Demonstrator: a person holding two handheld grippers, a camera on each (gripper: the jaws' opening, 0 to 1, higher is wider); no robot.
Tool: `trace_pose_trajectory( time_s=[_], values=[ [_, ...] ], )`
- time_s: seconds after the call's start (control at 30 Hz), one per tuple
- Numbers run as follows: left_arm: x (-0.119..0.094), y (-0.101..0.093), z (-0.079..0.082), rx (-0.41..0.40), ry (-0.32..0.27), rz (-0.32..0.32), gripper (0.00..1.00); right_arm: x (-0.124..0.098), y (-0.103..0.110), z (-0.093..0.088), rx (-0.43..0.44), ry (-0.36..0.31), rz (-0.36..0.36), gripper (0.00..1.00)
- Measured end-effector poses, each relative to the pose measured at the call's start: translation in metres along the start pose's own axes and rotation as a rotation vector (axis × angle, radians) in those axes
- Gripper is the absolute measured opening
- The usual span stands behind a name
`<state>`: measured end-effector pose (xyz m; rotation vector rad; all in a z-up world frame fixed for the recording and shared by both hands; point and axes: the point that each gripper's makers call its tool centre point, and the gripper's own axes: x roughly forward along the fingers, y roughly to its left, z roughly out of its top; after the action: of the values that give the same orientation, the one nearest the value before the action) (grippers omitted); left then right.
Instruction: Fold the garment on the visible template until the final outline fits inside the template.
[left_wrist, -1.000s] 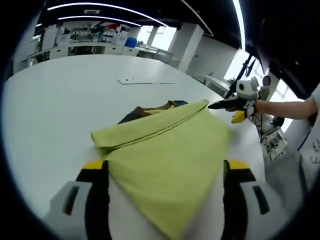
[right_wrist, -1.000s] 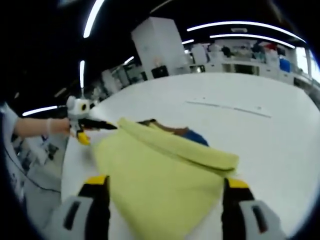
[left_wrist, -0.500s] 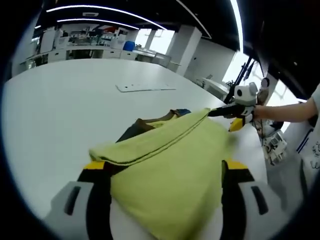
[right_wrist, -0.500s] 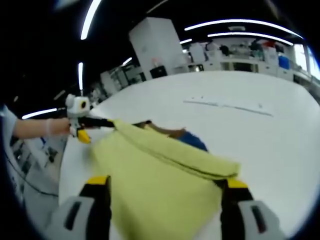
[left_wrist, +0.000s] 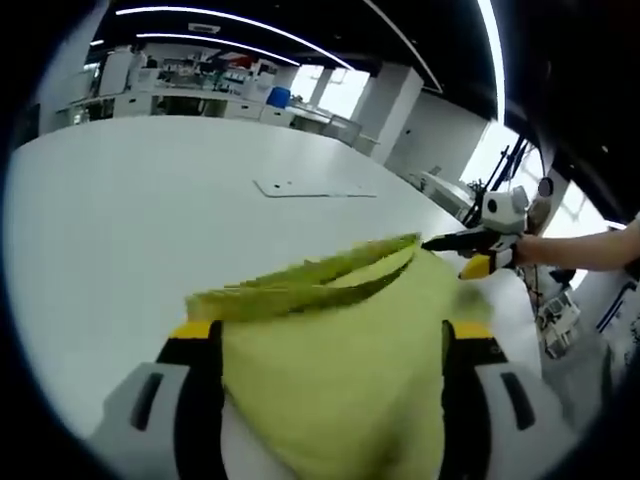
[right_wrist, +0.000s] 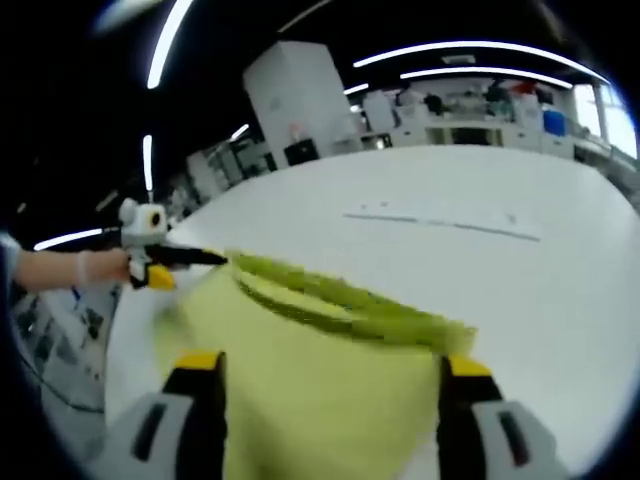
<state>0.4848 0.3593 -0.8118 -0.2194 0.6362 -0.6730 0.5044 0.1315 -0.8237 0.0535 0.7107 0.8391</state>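
We hold a yellow-green garment (left_wrist: 330, 370) up over the white desk (left_wrist: 110, 210), its doubled top edge stretched between our two grippers and blurred in both views. In the left gripper view the cloth hangs across the left gripper (left_wrist: 330, 345), whose yellow-tipped jaws stand wide on either side; whether they pinch the edge we cannot tell. The right gripper (left_wrist: 455, 240) comes in from the right, closed on the far corner of the cloth. In the right gripper view the garment (right_wrist: 320, 380) drapes over the right gripper (right_wrist: 330, 375), and the left gripper (right_wrist: 195, 258) grips the opposite corner. A flat pale sheet (left_wrist: 315, 189) lies farther off on the desk.
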Motion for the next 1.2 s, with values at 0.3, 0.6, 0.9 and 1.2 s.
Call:
trace_pose_trajectory(
  time_s=[0.3, 0.6, 0.9, 1.2],
  values=[
    [-0.005, -0.005, -0.004, -0.001, -0.005, -0.005, 0.87, -0.008, 0.008, 0.002, -0.022, 0.001, 0.007, 0.85],
    [-0.027, -0.007, -0.007, 0.005, -0.018, 0.018, 0.86, -0.021, 0.006, 0.004, -0.031, -0.021, -0.005, 0.84],
    [-0.05, -0.014, -0.014, 0.016, -0.021, 0.034, 0.85, -0.045, 0.012, -0.007, -0.017, -0.035, -0.02, 0.84],
    [-0.069, -0.028, -0.03, 0.022, -0.012, 0.038, 0.82, -0.072, 0.017, -0.025, -0.003, -0.044, -0.042, 0.82]
  ],
)
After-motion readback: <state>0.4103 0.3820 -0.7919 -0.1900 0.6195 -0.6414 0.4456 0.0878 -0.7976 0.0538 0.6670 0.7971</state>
